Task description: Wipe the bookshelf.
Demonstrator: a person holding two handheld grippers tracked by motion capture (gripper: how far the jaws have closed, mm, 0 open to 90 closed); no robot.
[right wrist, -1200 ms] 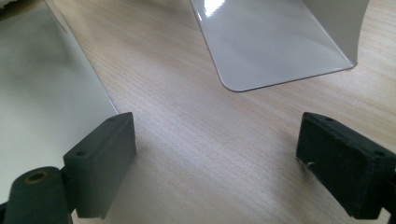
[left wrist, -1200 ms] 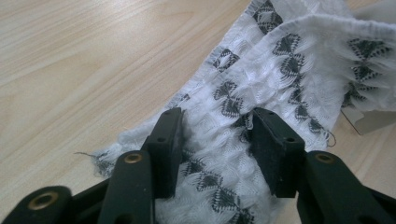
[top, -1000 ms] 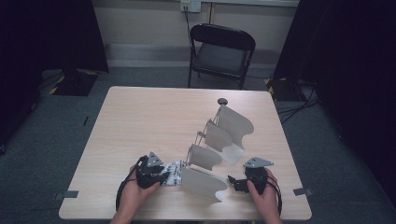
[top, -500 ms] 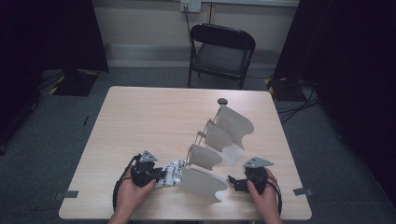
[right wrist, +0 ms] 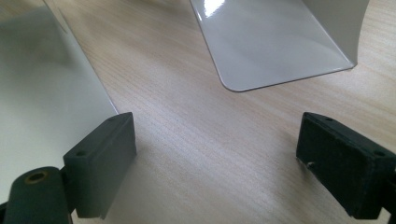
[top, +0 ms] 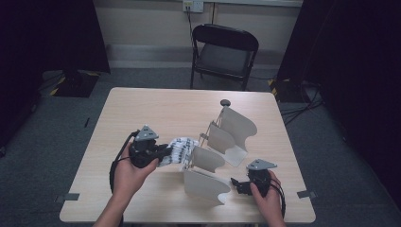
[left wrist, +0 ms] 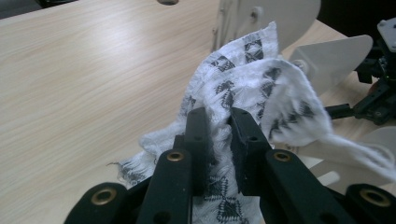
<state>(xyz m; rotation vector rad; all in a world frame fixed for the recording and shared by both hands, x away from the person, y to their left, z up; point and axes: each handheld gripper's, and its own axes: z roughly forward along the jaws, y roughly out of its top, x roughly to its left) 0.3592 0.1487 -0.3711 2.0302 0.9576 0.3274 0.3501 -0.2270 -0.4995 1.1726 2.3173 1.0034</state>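
1. White woven cloth with black checker motifs [left wrist: 261,88]: light, limp, frayed at the edge; drapes and bunches, no stiffness to push against.
2. Best taken at a gathered fold or hem, not a single loose layer (likely to slip or pull threads).
3. Location: lifted off the light wood counter [top: 156,113], bunched beside the beige fan-bladed plastic rack [top: 222,142], one end trailing toward its blades.
4. Left claw [left wrist: 217,128]: clenched on a fold of the cloth, fabric pinched between both black pads.
5. Right claw [right wrist: 215,158]: released, jaws spread wide, nothing between them; sits low on the counter next to the rack's nearest blade.
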